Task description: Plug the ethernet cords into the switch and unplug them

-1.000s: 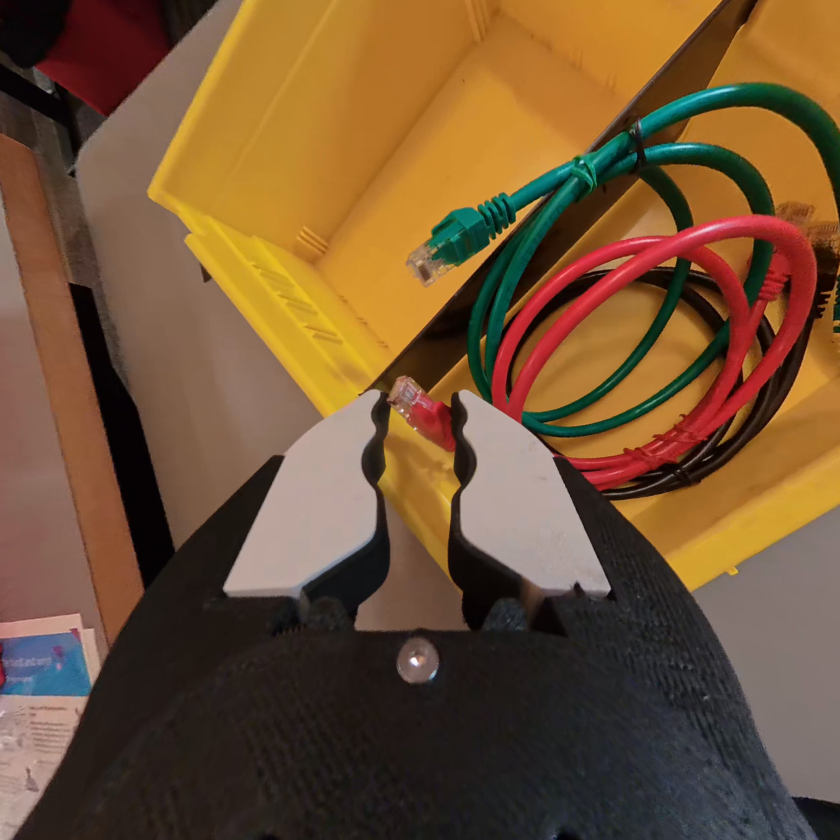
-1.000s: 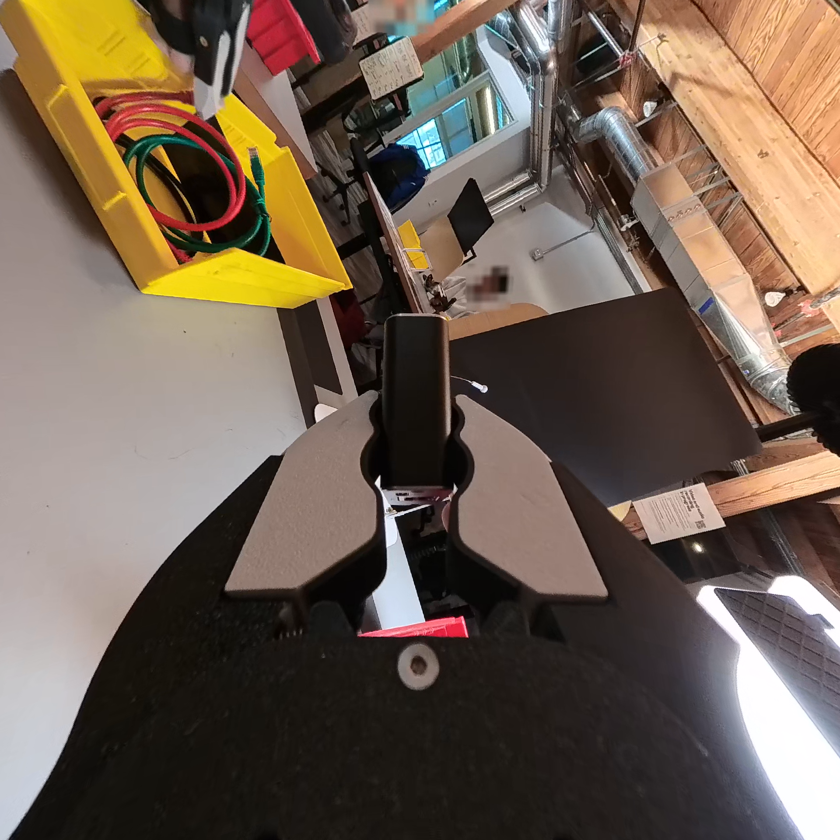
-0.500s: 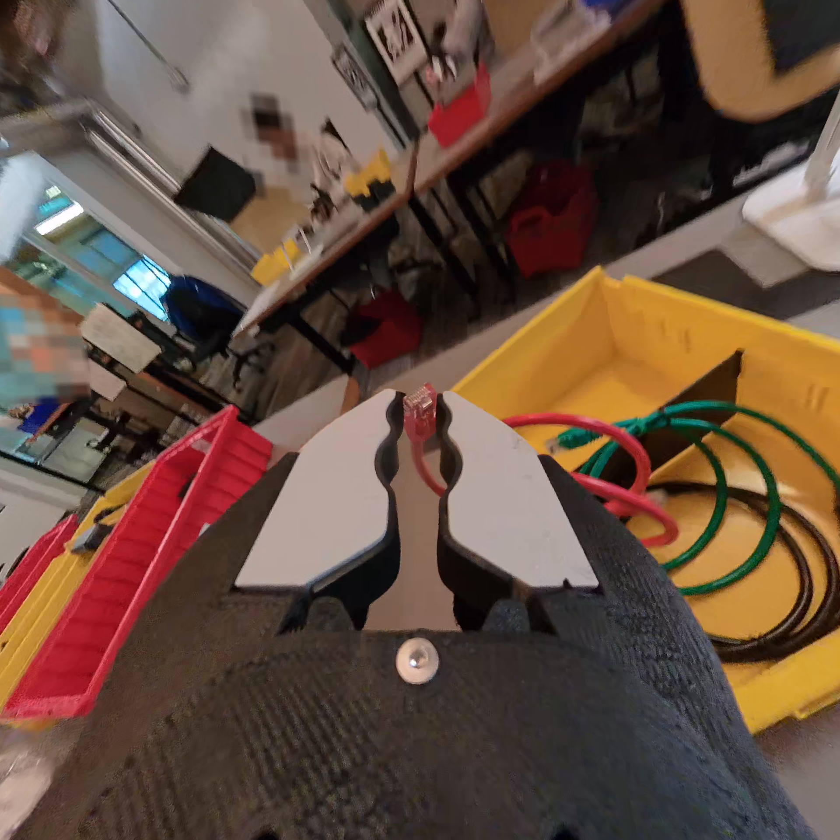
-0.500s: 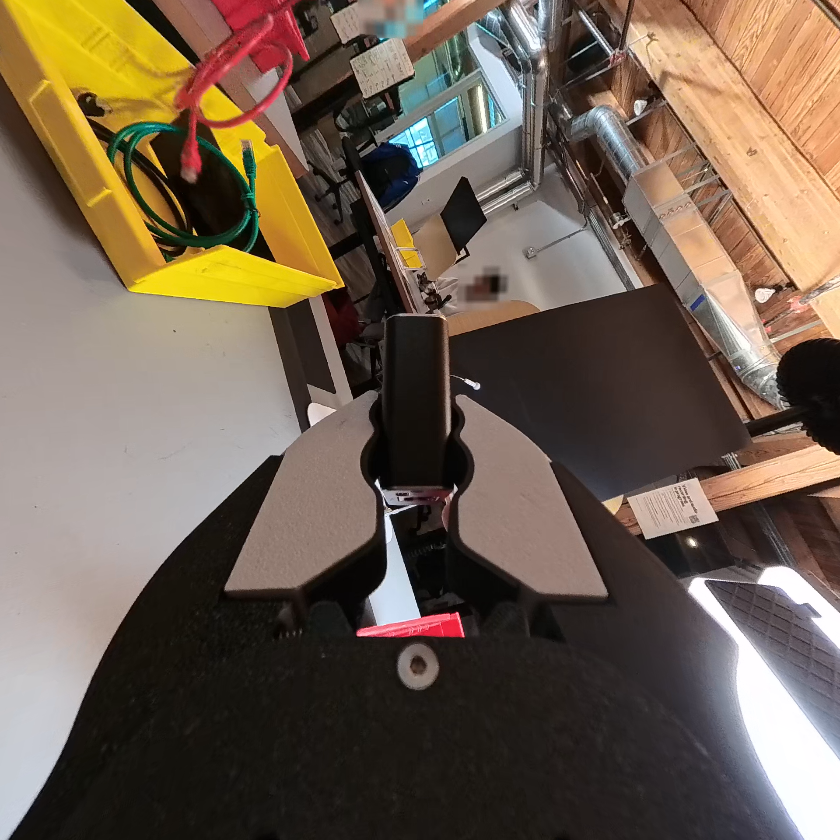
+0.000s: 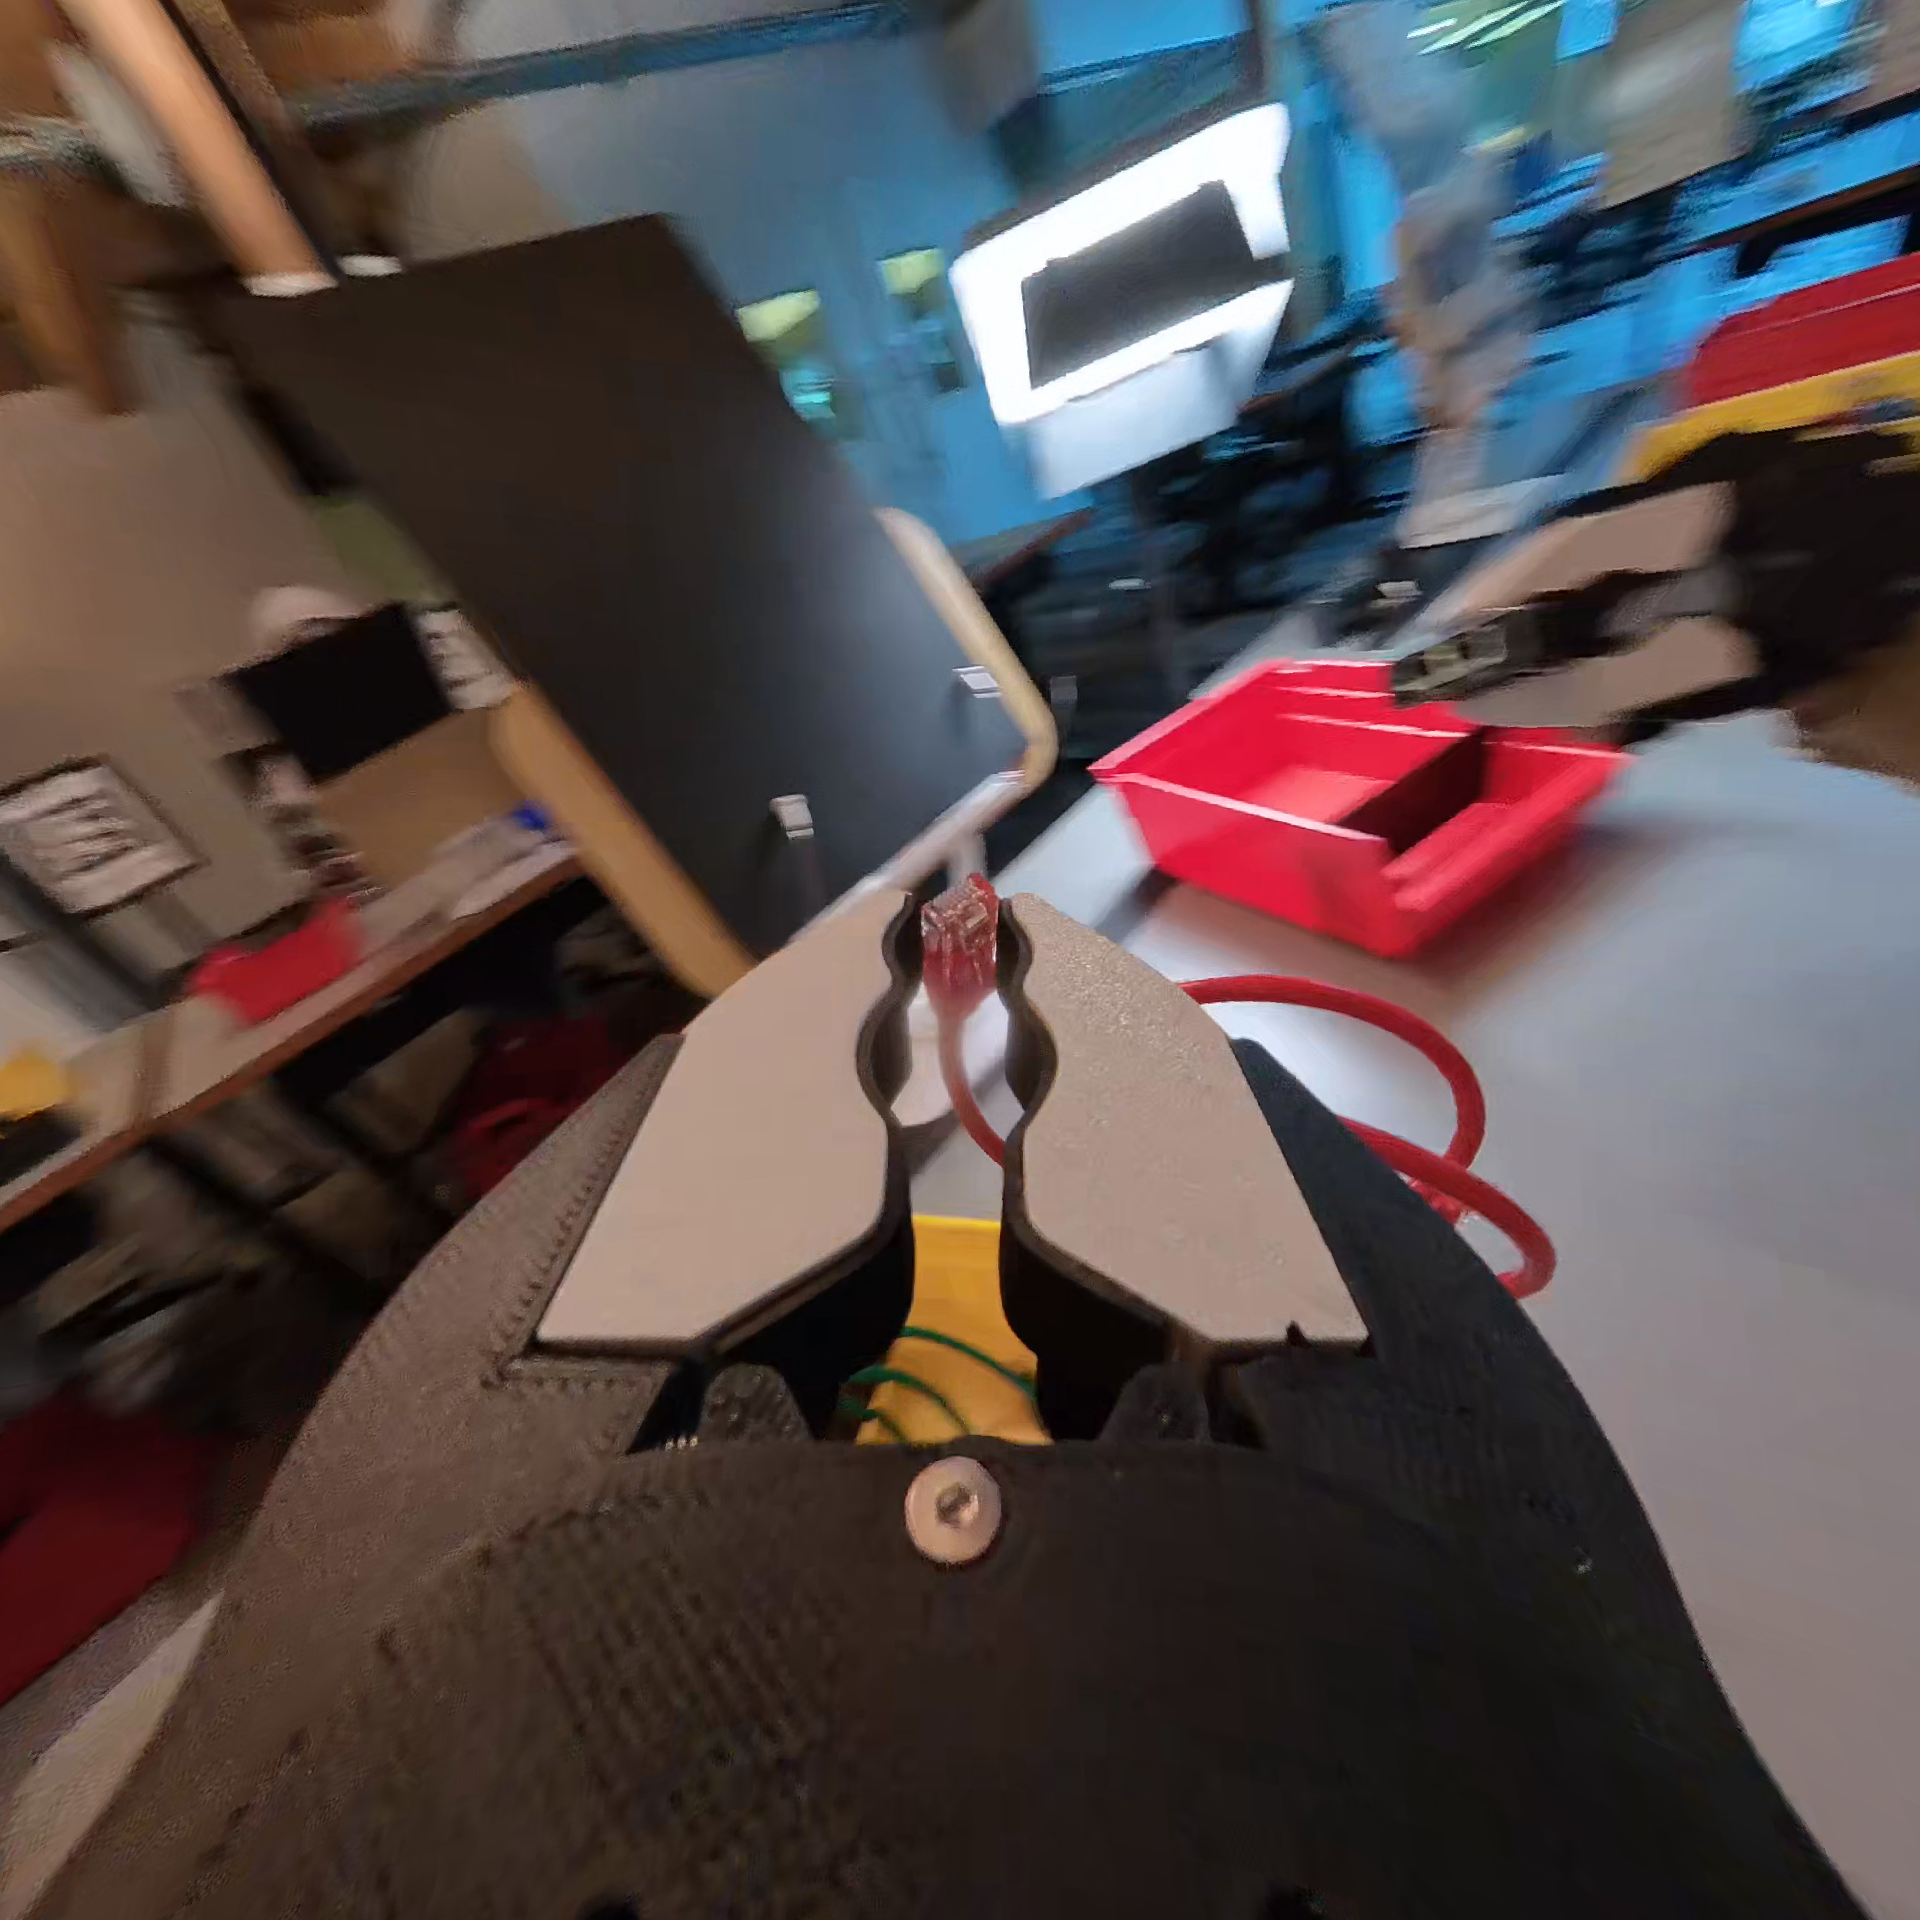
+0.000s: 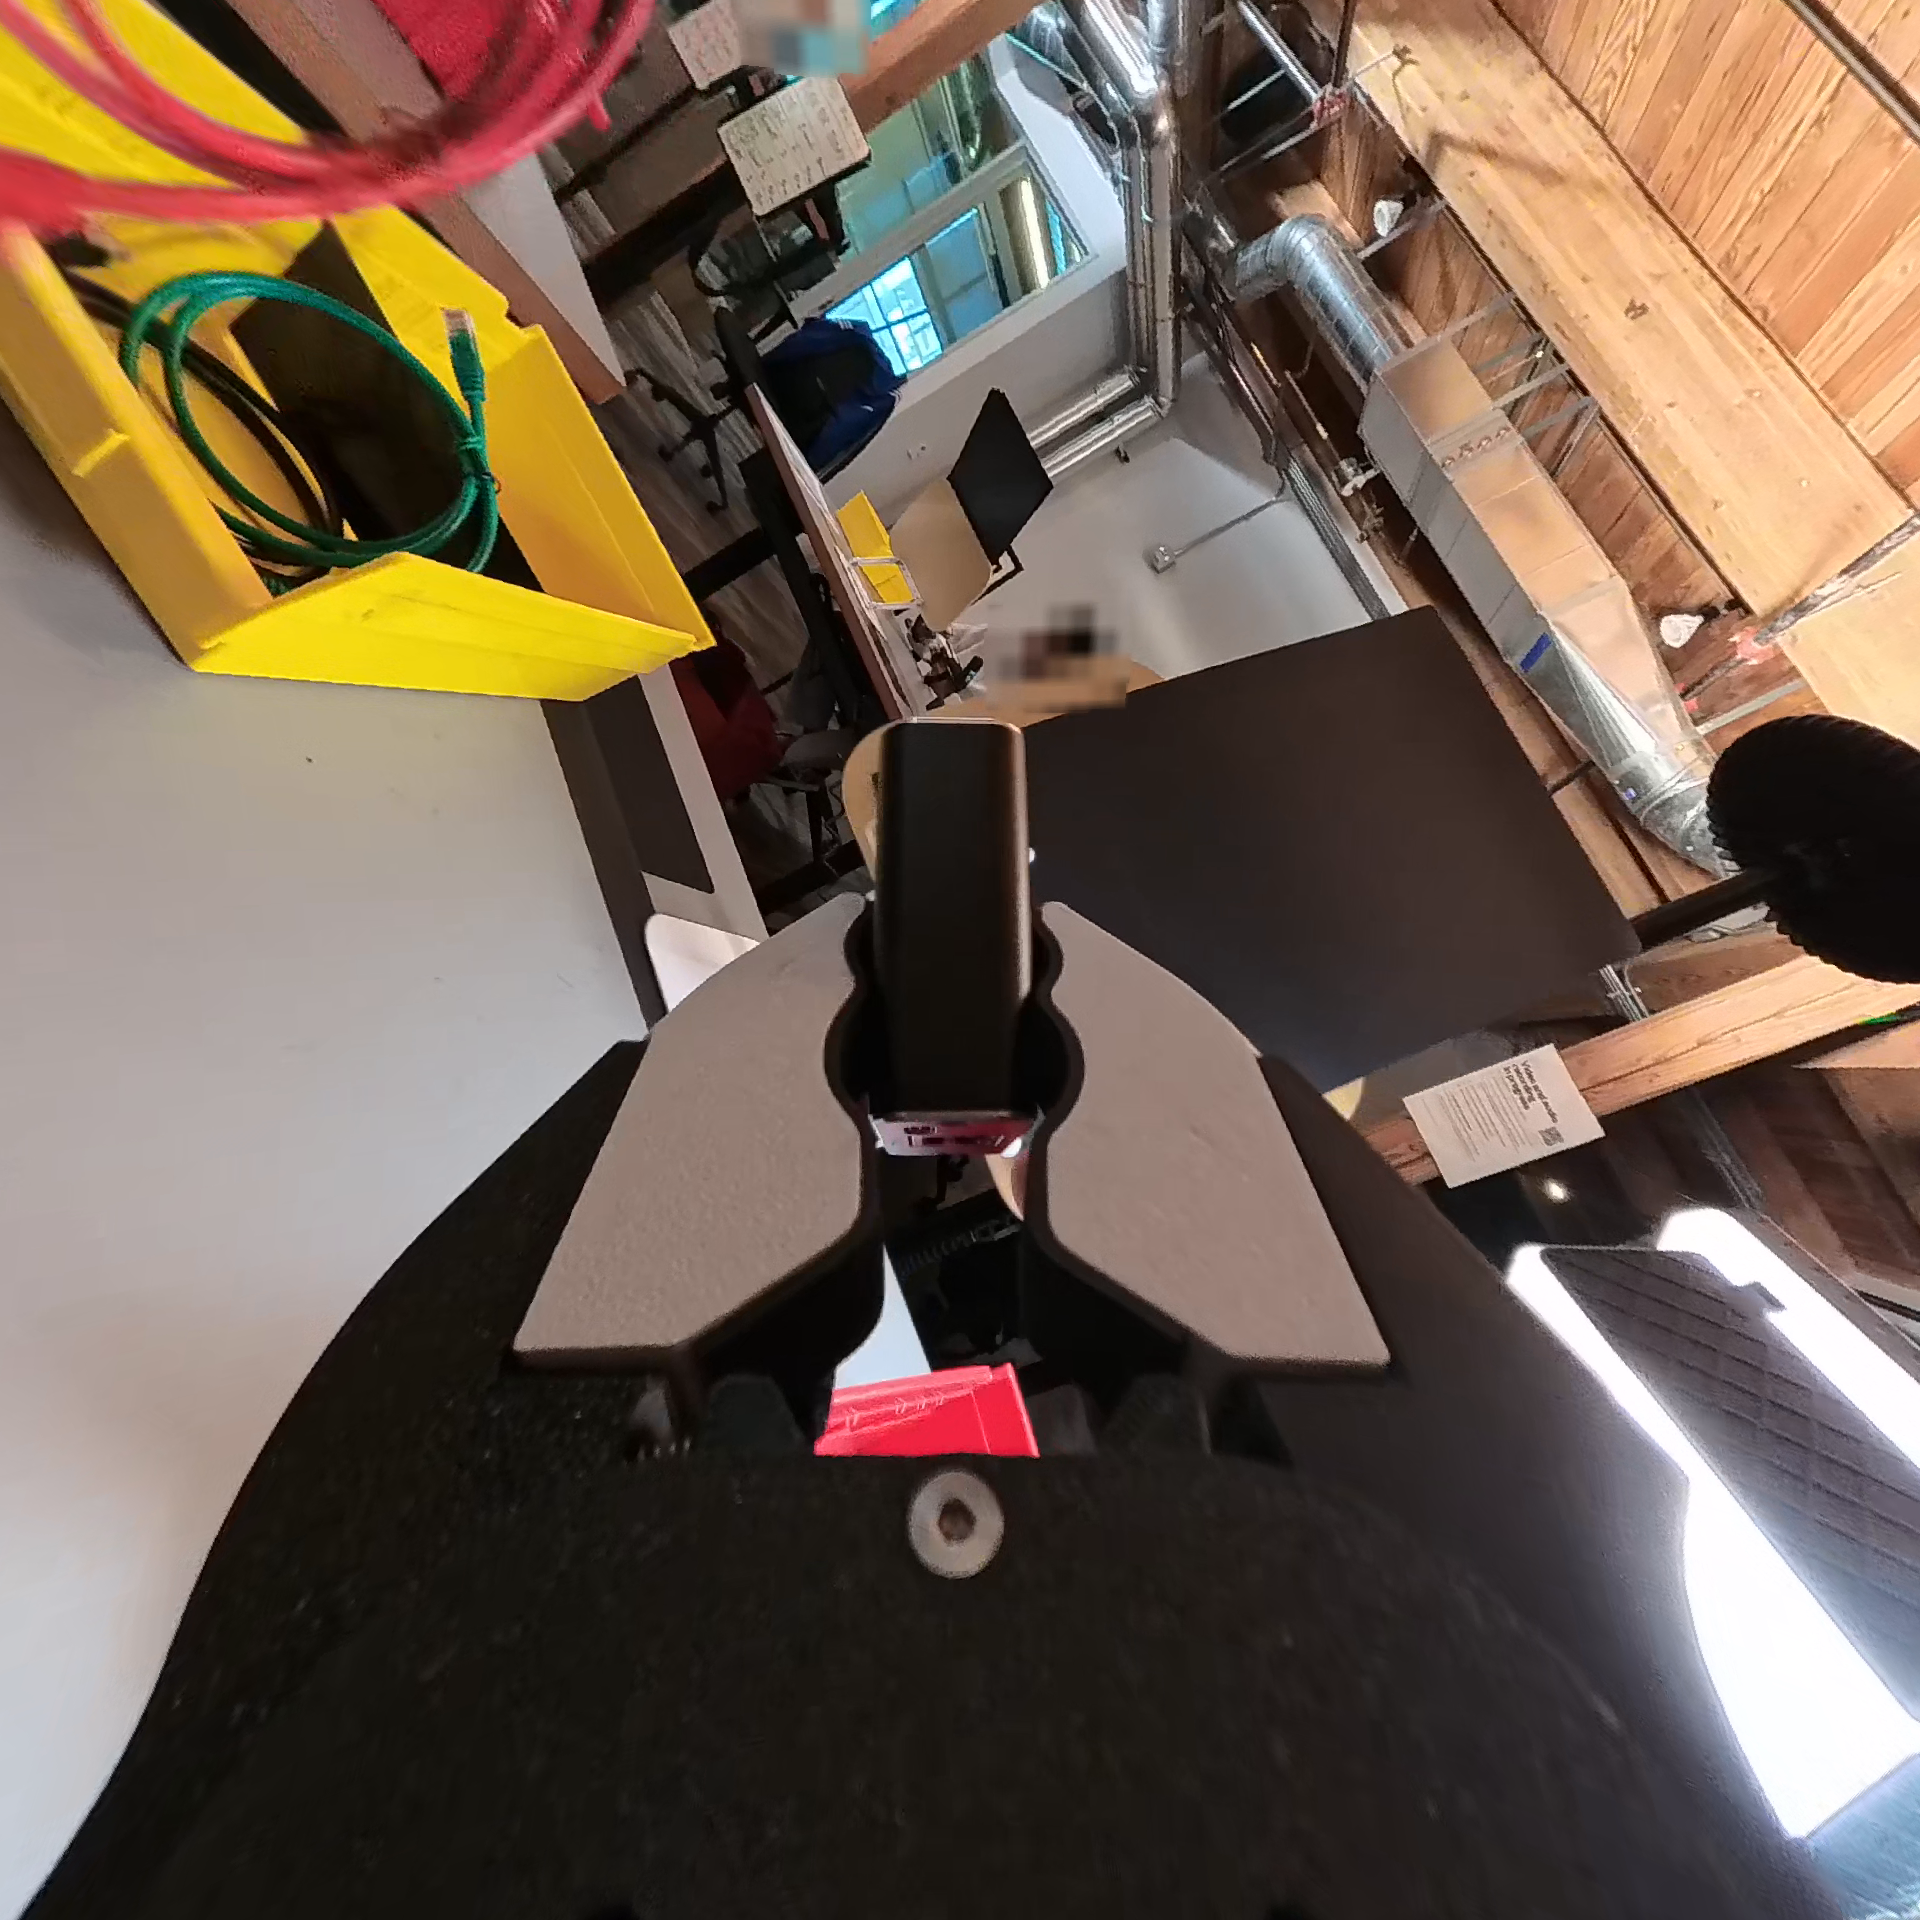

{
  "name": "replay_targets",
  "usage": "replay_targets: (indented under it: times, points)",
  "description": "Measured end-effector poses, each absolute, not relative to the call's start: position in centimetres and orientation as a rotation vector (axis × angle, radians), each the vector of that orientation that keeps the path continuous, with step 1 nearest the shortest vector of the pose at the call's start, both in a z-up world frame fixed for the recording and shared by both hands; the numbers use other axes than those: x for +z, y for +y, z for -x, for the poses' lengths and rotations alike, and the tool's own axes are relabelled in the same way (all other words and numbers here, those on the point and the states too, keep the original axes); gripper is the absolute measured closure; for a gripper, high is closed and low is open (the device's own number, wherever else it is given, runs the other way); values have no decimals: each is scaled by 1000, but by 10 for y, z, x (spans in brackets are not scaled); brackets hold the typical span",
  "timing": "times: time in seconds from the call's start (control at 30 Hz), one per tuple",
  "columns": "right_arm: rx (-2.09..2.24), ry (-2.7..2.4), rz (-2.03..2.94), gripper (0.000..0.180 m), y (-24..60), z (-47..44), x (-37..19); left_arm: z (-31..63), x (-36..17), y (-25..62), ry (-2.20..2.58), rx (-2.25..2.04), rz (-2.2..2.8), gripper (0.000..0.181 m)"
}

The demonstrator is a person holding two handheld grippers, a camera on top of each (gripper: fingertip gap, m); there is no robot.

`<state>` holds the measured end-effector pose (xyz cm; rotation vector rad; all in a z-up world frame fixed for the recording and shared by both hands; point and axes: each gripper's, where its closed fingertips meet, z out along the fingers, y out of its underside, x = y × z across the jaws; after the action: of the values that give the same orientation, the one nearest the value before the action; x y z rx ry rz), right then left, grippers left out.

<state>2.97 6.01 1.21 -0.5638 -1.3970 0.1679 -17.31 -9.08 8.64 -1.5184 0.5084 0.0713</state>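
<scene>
both grippers loaded, held above the grey table [image 5: 1662, 1091].
left gripper [image 5: 961, 920] pinches the red cord's plug [image 5: 958, 940] (loop trailing right); right gripper [image 6: 951, 1023] clamps the black switch [image 6: 948, 914]; beyond, green cord [image 6: 312, 436] lies in the yellow bin [image 6: 436, 623].

The plug [image 5: 961, 928] sat between the tips of the left gripper [image 5: 958, 940], its cord [image 5: 1455, 1101] looping off to the right over the table [image 5: 1683, 1039]. A bin [image 5: 1351, 810] lay on that table farther ahead and to the right, with the right gripper [image 5: 1496, 665] above its far right end. The switch [image 6: 948, 925] stood between the fingers of the right gripper [image 6: 951, 997], reaching past their tips. To the left and farther off, a second bin [image 6: 436, 623] sat near the table's [image 6: 260, 935] edge. A coiled cable [image 6: 312, 436] lay inside it, beside a divider [image 6: 312, 364]. Another cord [image 6: 312, 135] hung above that bin.
</scene>
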Motion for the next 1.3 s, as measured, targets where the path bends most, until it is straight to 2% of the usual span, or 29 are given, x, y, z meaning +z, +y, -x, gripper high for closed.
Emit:
replay_targets:
  times: [0.27, 0.4, 0.57, 0.77, 0.93, 1.0, 1.3]
  points:
    - [173, -1392, 568, 154, 61, -30, 13, 91, 19, -108, 1015, -244, 1701, 167]
    - [168, -1402, 569, 154, 61, -28, 10, 62, -44, -89, 1207, -324, 1907, 168]
    - [163, -1390, 571, 154, 65, -32, 14, 28, -110, -47, 1270, -360, 2048, 168]
    - [163, -1369, 578, 154, 70, -39, 21, 3, -162, -1, 1152, -346, 2096, 168]
    - [164, -1376, 579, 154, 71, -38, 19, 3, -194, 18, 1083, -263, 2159, 167]
    - [158, -1385, 581, 154, 71, -37, 16, 9, -201, 20, 1082, -223, 2185, 161]
    - [152, -1418, 589, 154, 72, -32, 5, 24, -178, 17, 1049, -151, 2192, 155]
